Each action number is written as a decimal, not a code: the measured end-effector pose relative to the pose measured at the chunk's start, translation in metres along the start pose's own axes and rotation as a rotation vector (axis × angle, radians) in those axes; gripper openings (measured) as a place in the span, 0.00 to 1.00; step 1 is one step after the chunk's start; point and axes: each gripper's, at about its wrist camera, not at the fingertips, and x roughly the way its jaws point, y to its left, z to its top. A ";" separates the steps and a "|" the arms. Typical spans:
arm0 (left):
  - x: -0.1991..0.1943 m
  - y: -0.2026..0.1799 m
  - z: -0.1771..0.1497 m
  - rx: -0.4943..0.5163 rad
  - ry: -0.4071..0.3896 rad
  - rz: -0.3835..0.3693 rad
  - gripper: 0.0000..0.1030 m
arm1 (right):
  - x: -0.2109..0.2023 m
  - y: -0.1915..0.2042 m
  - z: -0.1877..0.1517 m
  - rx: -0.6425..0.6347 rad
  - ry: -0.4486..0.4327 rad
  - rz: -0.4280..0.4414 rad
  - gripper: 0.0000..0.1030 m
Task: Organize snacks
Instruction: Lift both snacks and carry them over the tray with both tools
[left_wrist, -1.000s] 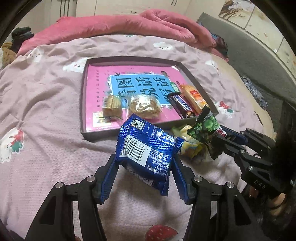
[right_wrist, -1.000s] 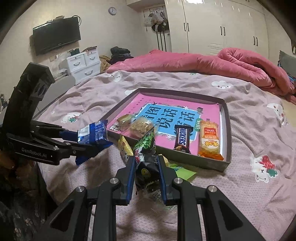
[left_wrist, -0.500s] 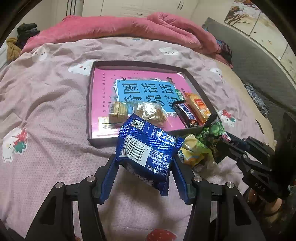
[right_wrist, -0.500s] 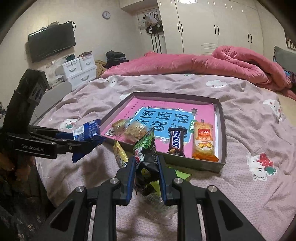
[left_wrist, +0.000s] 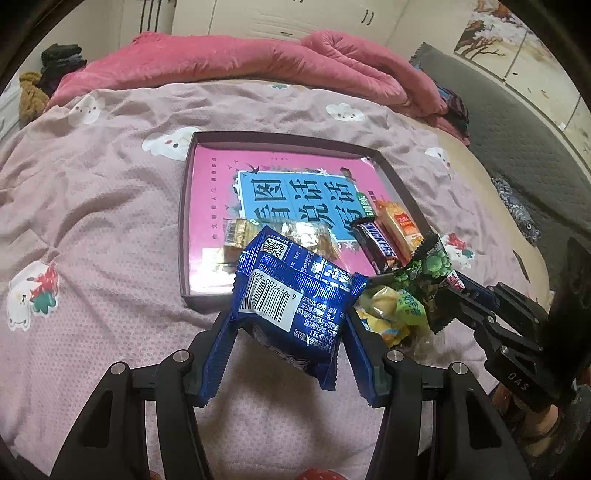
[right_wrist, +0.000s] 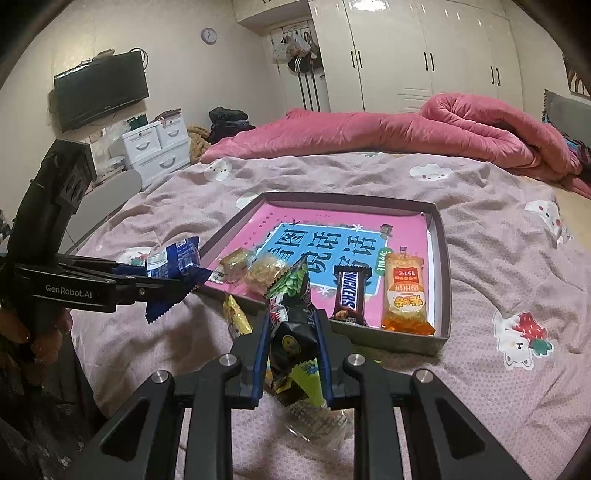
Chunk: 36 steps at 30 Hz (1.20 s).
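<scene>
- Snacks are divided between the shallow dark tray (right_wrist: 441, 280) on the bedspread (right_wrist: 498, 266), the two tongs, and a small heap at the tray's near edge.
- Left gripper (left_wrist: 291, 332): jaws clamped on a blue packet (left_wrist: 295, 295), barcode facing up, held above the bedspread just short of the tray's near wall.
- Right gripper (right_wrist: 291, 350): jaws narrow, pinching a green-and-black packet (right_wrist: 291, 314), held upright in front of the tray's near wall.
- Inside the tray, on a pink book (right_wrist: 332, 236) that covers its floor: a Snickers bar (right_wrist: 349, 295) and an orange packet (right_wrist: 404, 291) side by side by the near wall.
- Also inside, toward the tray's near left corner: two clear-wrapped golden snacks (right_wrist: 255, 267), just beside each other.
- Outside the tray, against its near wall: a yellow packet (right_wrist: 236, 314) lying on the bedspread with clear wrapping by it.
- Beyond the tray's far side: a pink quilt (right_wrist: 424, 129), bunched.
</scene>
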 end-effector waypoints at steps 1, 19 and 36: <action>0.000 0.000 0.001 -0.001 -0.002 0.003 0.57 | 0.000 0.000 0.001 0.000 -0.002 -0.002 0.23; 0.014 0.005 0.021 -0.019 -0.021 0.053 0.57 | 0.006 -0.013 0.014 0.036 -0.038 -0.017 0.23; 0.042 -0.004 0.032 0.006 -0.006 0.073 0.57 | 0.015 -0.025 0.025 0.062 -0.049 -0.035 0.23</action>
